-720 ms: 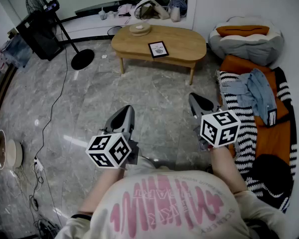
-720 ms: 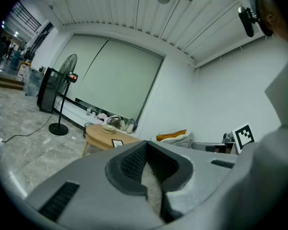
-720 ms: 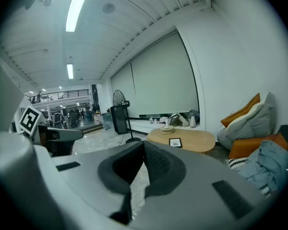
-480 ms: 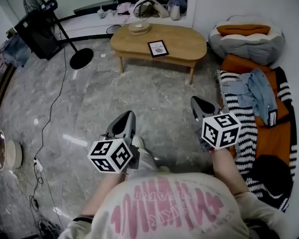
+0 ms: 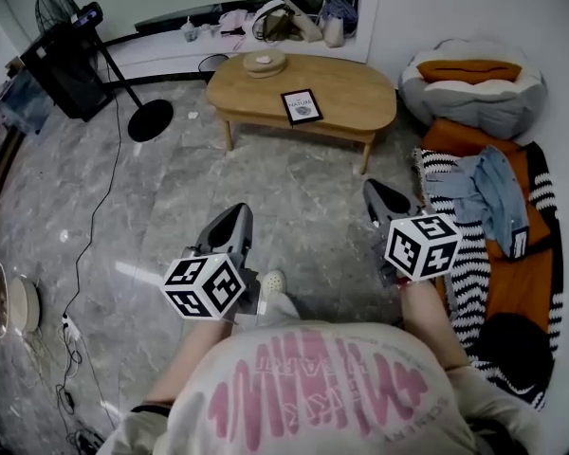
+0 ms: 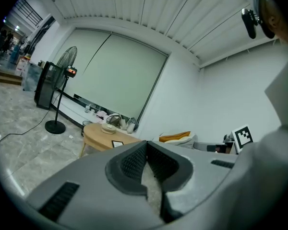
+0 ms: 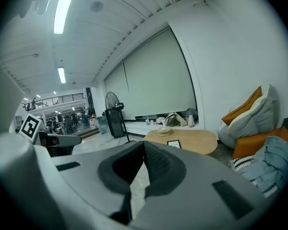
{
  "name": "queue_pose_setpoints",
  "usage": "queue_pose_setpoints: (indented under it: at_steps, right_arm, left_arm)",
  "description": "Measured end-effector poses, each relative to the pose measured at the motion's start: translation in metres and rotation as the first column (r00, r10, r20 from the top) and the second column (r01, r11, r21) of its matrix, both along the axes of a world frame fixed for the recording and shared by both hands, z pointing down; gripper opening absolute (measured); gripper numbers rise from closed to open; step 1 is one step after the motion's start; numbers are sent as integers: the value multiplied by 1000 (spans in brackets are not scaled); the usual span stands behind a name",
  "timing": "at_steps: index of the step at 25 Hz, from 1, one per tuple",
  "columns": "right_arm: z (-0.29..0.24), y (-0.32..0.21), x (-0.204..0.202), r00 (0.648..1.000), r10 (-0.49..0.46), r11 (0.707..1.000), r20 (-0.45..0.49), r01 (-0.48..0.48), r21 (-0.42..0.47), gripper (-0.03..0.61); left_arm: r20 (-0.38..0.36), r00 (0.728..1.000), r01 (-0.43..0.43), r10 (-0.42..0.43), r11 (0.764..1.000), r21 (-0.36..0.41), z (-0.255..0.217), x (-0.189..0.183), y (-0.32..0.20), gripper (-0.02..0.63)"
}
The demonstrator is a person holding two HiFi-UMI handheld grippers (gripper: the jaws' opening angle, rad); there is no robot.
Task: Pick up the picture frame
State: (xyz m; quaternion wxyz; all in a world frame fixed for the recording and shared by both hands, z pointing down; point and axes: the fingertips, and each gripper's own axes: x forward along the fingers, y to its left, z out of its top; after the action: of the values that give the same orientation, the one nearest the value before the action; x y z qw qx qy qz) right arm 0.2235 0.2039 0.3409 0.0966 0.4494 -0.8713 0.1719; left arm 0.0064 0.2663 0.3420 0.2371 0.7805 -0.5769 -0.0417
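Left claw [image 5: 233, 214]: I have it out over the marble floor [image 5: 171, 207], tipped slightly down. Its jaws are pressed together at the tips and nothing is caught between them.
Right claw [image 5: 376, 191]: It sits level with the left, also tipped slightly down. Its jaws are closed tip to tip and grip nothing.
Frame [image 5: 302, 105]: It lies well ahead of both claws, roughly between their two lines, and neither touches it. It rests near the front edge of the table [image 5: 360, 88] with its face turned up.
Table: An oval wooden top, well ahead of the claws. A round object sits on its far side, beyond the frame.
Right of the right claw: A striped rug [image 5: 455, 207] lies just beside it, with a denim jacket [image 5: 488, 183] heaped on top.
Left of the left claw: A standing fan [image 5: 68, 9] is far ahead by the wall, and its cable trails across the floor.
Below the left claw: The toe of a shoe [image 5: 271, 281] shows on the floor.
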Motion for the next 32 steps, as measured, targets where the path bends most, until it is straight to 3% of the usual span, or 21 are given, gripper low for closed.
queue_pose_setpoints:
  at_steps: [18,26,32]
  right_arm:
    - [-60,-170,-86,991,86,992,101,-95,87,5]
    - [-47,-202,-112,993,100,992,64,-104,76,5]
    - [-21,-205,-121,995,97,995,-6,-97,16,5]
  left_arm:
    - [-33,998,-48,51,995,84,-60,-104,-183,3]
    - [-39,997,-63,67,993,95,-56,-133,-217,3]
    - [-103,991,-86,88,996,26,-31,-140,-224,3]
